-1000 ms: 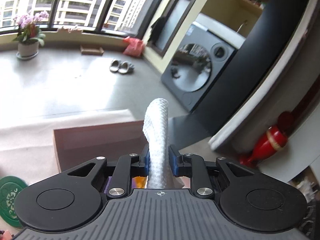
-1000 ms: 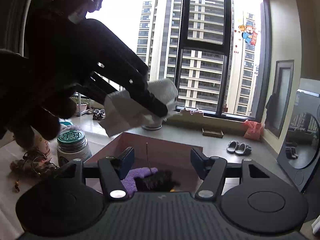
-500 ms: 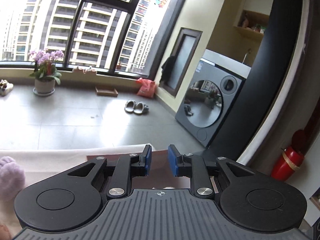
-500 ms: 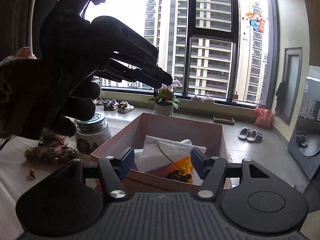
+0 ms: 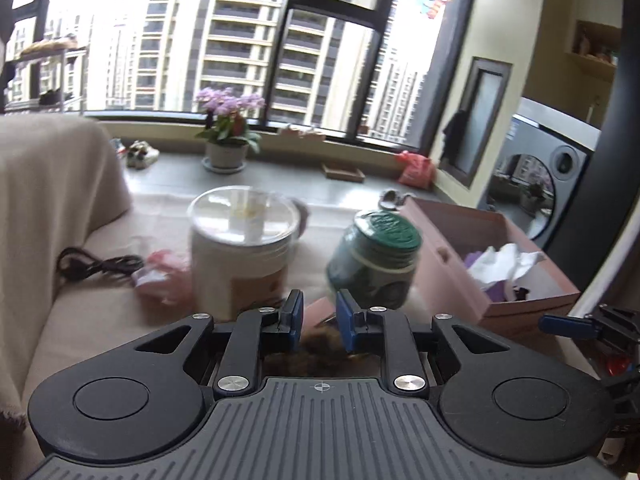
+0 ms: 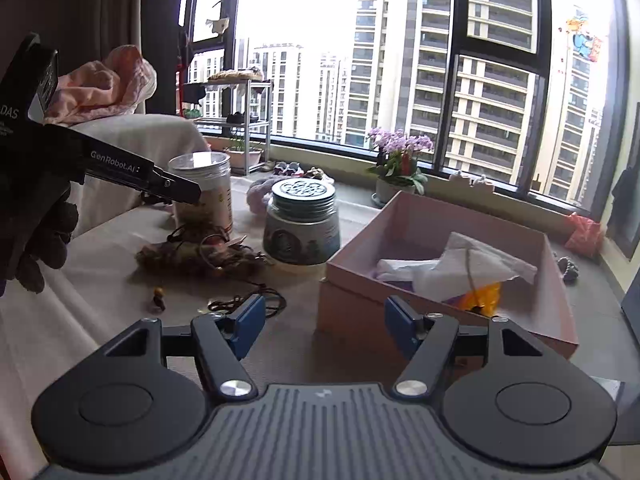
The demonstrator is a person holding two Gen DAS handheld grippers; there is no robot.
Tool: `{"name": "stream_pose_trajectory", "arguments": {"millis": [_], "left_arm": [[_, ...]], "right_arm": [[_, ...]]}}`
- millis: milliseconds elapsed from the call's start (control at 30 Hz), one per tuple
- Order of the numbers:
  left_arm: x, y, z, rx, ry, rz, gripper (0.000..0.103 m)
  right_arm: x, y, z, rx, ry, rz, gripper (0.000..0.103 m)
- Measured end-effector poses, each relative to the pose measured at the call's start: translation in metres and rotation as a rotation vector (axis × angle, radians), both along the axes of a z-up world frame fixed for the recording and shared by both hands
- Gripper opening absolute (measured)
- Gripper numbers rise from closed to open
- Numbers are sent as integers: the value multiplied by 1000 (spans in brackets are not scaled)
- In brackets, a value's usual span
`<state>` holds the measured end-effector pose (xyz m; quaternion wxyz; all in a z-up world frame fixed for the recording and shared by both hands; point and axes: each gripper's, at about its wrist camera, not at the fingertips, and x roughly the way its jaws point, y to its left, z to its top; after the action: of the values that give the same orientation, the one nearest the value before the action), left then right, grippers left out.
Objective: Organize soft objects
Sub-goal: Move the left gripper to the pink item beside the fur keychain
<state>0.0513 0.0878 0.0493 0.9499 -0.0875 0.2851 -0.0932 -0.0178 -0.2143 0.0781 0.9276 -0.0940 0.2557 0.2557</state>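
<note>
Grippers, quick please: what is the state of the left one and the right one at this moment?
Left gripper: open with a narrow gap, holding nothing; brown fluffy thing lies below it.
Right gripper: wide open, empty.

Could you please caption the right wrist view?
Open right gripper faces pink box holding white cloth.

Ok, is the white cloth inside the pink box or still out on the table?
Inside. The white cloth lies crumpled in the open pink box, below its rim, and neither gripper holds it.

A brown fuzzy thing [image 5: 320, 354] lies blurred, half hidden behind the left tongs [image 5: 319, 320]; its identity stays unclear.
</note>
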Motion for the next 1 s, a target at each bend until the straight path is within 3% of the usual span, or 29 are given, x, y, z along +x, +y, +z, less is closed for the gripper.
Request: {"name": "stream_pose_trajectory", "arguments": {"millis": [100,233,433,567,700,867,1000], "left_arm": [[4,25,-20,-79,39,49,23],[12,33,-36,-112,47,40,23],[-2,24,-53,-101,95,-74,23],[-25,21,-49,-90,133,-193,22],[-50,7,-48,-22,179,-315,22],[-65,8,-25,-18,33,-286,22],[-44,-9,-16,90,-23,-292,22]], "right_arm": [[-1,24,-6,-35,23,41,66],[4,51,-17,-66,53,81,66],[14,71,-16,-90,88,81,66],[17,74,-12,-78,89,66,67],[17,79,-17,-97,104,66,67],[14,73,-26,-99,109,42,67],[15,61,-32,-77,133,4,67]]}}
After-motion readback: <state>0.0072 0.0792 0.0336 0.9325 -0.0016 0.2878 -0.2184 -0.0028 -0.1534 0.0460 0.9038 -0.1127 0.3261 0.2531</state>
